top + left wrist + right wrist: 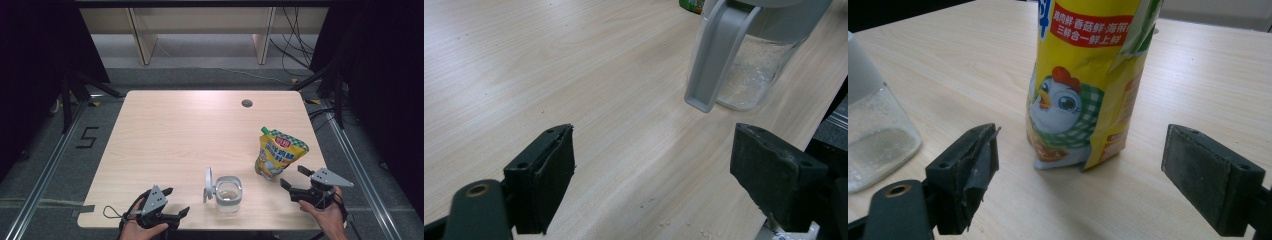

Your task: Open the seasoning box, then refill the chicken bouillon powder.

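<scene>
Right hand-held gripper (291, 179) sat at the desk's (170, 130) 4 o'clock edge, jaws spread wide, nothing between them, aimed at the yellow spout pouch (278, 152) just beyond, toward 11 o'clock from it. In the right gripper view the pouch (1083, 85) stood upright on its gusset base, near the jaws but not touching. Left hand-held gripper (175, 200) rested at 7 o'clock, also open and empty, facing the clear jar (229, 192) at 6 o'clock; the jar's grey flip lid (208, 184) stood open on its 9 o'clock side.

Judgement on the pouch: soft film, creased, likely light to medium with loose granular fill, so it would deform and could slump or tip if squeezed low. Film looked glossy, so slip risk. Best hold looked like the mid-to-upper body across the flat faces, below the green spout (265, 130), firm enough to stop sliding. The jar (754, 65) was rigid, and a steadying grip on its body wall seemed safer than on the lid
</scene>
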`<action>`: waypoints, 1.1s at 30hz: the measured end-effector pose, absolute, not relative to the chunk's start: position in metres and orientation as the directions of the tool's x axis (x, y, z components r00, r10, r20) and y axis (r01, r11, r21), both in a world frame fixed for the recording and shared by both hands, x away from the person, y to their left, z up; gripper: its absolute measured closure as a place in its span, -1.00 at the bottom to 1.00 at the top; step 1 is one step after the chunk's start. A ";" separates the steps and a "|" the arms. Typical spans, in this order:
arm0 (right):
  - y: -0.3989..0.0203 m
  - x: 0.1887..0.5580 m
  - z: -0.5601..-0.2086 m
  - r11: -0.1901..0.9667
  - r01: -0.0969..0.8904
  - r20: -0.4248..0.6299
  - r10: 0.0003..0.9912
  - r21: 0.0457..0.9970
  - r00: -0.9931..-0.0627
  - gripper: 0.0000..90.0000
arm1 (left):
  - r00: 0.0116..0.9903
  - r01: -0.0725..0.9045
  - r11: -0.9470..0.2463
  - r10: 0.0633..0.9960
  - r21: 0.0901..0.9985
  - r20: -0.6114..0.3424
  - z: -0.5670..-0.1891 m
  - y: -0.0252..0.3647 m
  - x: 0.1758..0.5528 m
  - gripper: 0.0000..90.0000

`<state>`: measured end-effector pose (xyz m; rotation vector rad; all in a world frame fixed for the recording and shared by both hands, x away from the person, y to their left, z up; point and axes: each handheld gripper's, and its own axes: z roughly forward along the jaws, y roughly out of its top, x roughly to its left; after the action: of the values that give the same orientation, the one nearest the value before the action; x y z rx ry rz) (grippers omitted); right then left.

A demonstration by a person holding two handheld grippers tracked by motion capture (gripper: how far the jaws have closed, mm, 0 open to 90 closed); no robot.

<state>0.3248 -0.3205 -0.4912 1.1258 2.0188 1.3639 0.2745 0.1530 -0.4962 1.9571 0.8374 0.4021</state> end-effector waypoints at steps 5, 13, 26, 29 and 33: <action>-0.321 0.328 -0.493 0.182 0.363 0.061 0.822 0.914 -0.566 -0.65 | 0.727 0.369 -0.353 0.686 0.860 -0.031 -0.495 0.153 0.276 -0.61; -0.322 0.338 -0.498 0.195 0.349 0.046 0.815 0.916 -0.578 -0.65 | 0.722 0.377 -0.347 0.691 0.858 -0.038 -0.496 0.153 0.276 -0.61; -0.315 0.352 -0.505 0.185 0.333 0.052 0.805 0.925 -0.592 -0.65 | 0.727 0.380 -0.347 0.685 0.857 -0.045 -0.497 0.149 0.275 -0.61; -0.311 0.360 -0.504 0.190 0.315 0.046 0.790 0.930 -0.612 -0.65 | 0.732 0.373 -0.351 0.680 0.859 -0.040 -0.497 0.150 0.274 -0.61; -0.306 0.368 -0.503 0.185 0.283 0.038 0.772 0.941 -0.634 -0.65 | 0.731 0.370 -0.345 0.681 0.863 -0.041 -0.497 0.150 0.274 -0.61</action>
<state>0.3683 -0.3055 -0.5026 0.9874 2.0172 1.4498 0.2744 0.1496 -0.4968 1.9681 0.8022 0.4063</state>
